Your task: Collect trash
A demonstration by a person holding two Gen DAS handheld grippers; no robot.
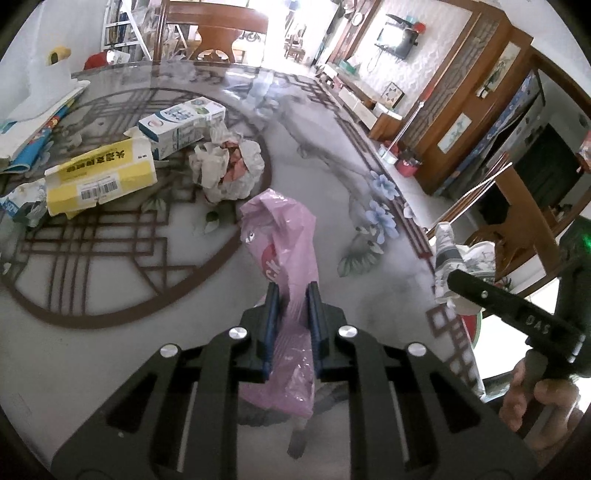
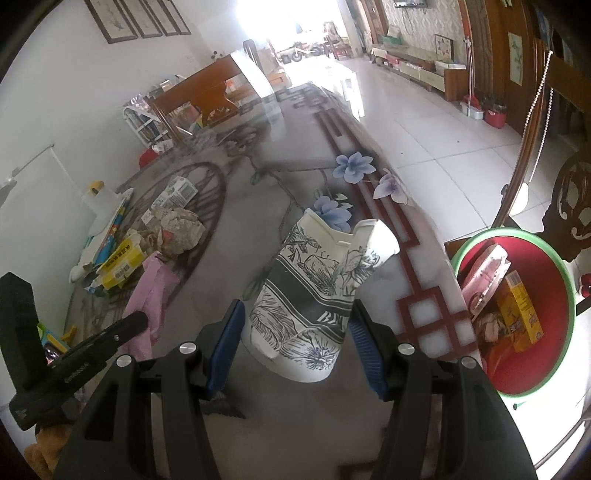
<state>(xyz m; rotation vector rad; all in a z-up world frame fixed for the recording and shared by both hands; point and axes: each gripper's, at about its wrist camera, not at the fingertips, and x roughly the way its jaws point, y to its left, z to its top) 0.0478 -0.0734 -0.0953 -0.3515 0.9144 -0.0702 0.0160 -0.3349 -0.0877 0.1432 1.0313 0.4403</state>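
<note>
My left gripper [image 1: 291,295] is shut on a crumpled pink plastic bag [image 1: 284,236] and holds it over the glass table [image 1: 110,350]. My right gripper [image 2: 297,314] is shut on a torn white paper cup with a dark floral print [image 2: 317,291], held near the table's right edge; the cup also shows in the left wrist view [image 1: 458,266]. A red bin with a green rim [image 2: 532,362] stands below the table's edge to the right, with a yellow box and pink packaging inside. On the table lie a yellow carton [image 1: 99,177], a white-and-blue carton [image 1: 181,125] and crumpled paper [image 1: 229,166].
Flattened cardboard and a white bottle with a yellow cap [image 1: 55,70] lie at the table's far left. A wooden chair [image 1: 218,33] stands behind the table. Another wooden chair [image 2: 569,206] stands at the right, beside the bin. Tiled floor [image 2: 424,122] runs along the right.
</note>
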